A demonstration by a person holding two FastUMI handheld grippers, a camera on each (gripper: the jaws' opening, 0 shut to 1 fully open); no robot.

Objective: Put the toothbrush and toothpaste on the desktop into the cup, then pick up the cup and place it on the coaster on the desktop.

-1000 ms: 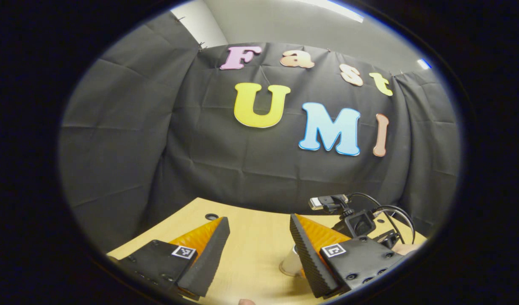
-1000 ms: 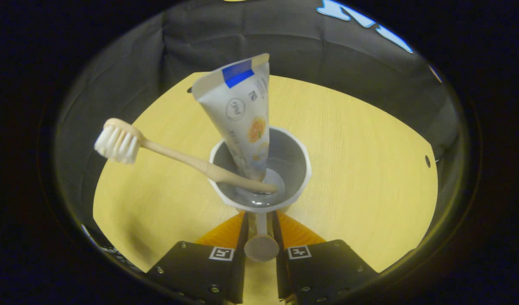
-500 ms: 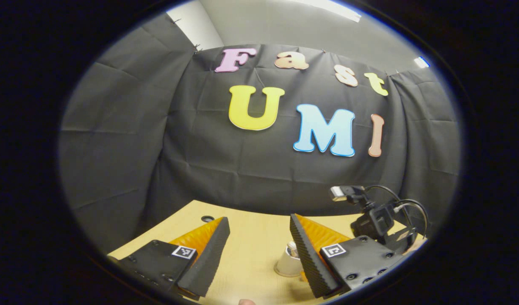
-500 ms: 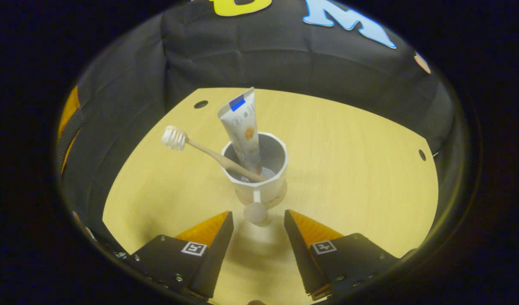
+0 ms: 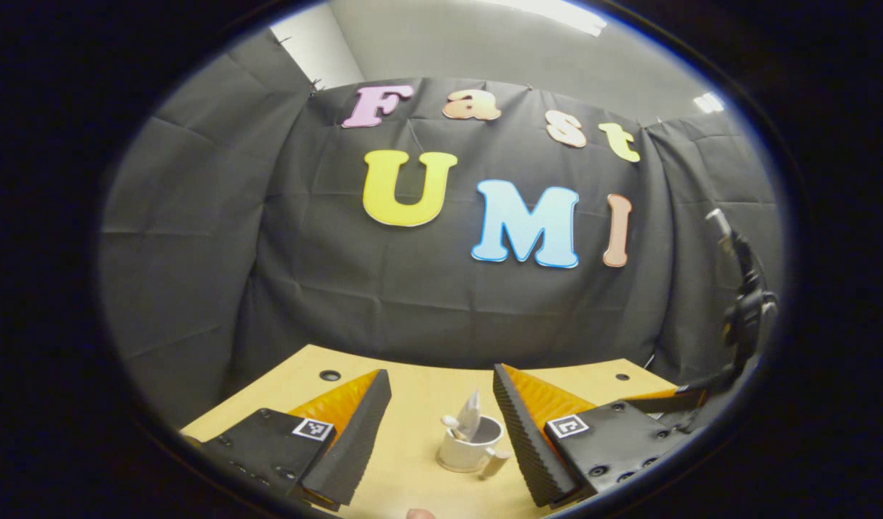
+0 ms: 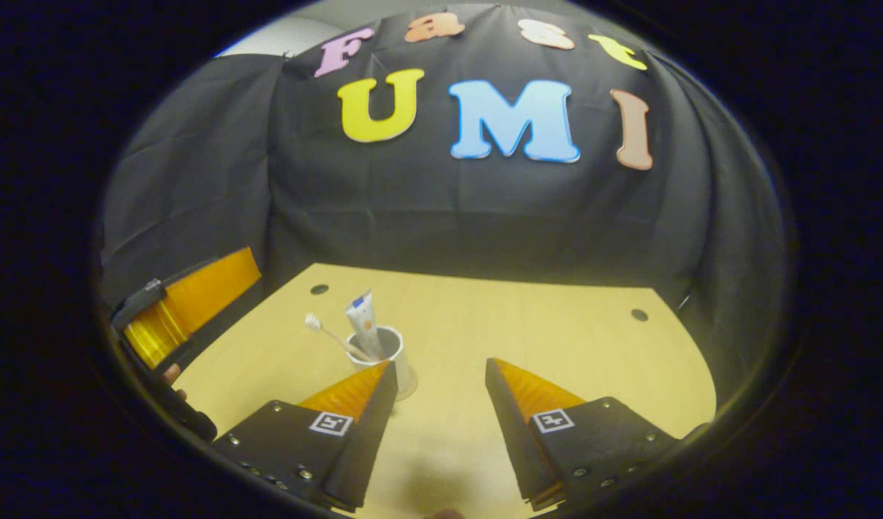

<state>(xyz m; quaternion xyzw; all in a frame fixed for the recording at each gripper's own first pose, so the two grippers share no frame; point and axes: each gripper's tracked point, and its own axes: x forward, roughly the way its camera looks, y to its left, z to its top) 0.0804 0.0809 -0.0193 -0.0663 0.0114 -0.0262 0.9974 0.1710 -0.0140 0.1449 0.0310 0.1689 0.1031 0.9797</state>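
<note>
Your right gripper (image 6: 441,389) hangs over the pale wooden desktop (image 6: 556,339), jaws spread wide and gripping nothing. Your left gripper (image 5: 441,404) likewise has its jaws spread and empty; I judge both are clear because the job looks finished. Beyond the right gripper's fingers, at about 11 o'clock, stands the white handled cup (image 6: 394,357), upright on what seems a thin round coaster (image 6: 410,393) peeking out at its base. From it lean the beige toothbrush (image 6: 329,335), bristles toward 10 o'clock, and the white toothpaste tube (image 6: 362,321), crimped end up. In the left gripper view the cup (image 5: 470,450) sits between the fingers, handle toward 4 o'clock.
</note>
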